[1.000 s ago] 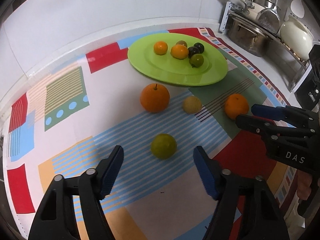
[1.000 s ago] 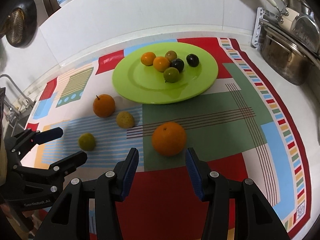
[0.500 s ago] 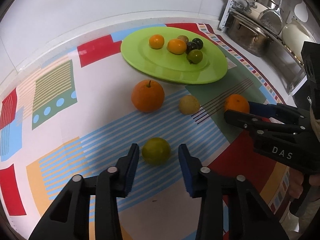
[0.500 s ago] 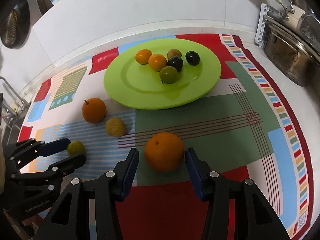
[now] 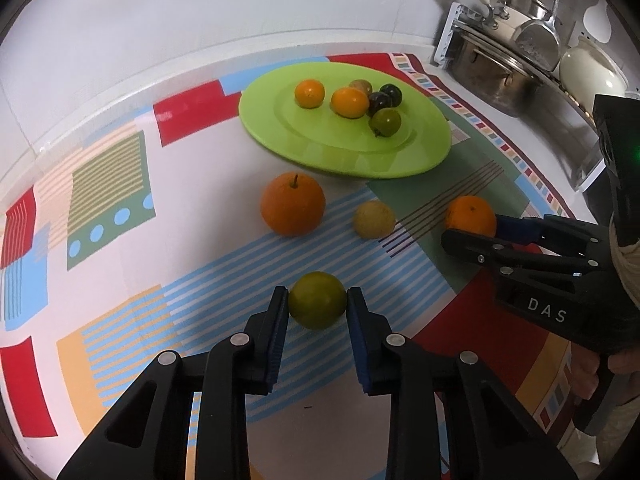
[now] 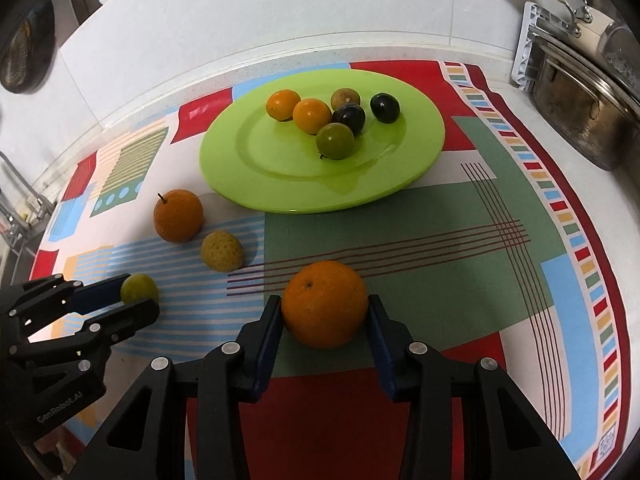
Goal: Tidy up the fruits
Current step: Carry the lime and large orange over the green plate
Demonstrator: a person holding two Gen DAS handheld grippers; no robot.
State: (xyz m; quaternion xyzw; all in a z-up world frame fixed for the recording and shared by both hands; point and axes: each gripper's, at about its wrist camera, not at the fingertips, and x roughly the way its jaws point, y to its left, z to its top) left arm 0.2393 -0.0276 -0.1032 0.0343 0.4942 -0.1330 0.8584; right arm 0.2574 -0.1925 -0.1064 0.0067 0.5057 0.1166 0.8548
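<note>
Two views. Left wrist: left gripper [image 5: 317,307] pads closed against green fruit [image 5: 317,300] on striped cloth [image 5: 100,200], six o'clock from green plate [image 5: 280,136]. Right wrist: right gripper [image 6: 325,318] pads touching both sides of orange [image 6: 325,304], six o'clock from plate.

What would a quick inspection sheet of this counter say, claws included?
Surface: patterned mat on a white counter.
Job's things: green plate holding six small fruits; stemmed orange and yellowish fruit loose on the mat.
Clutter: nothing seen.
Claws: left claw closed against the green fruit; right claw closed against the orange.
Cables: nothing seen.
Surroundings: steel pot and white-handled pans on a rack, white wall.
</note>
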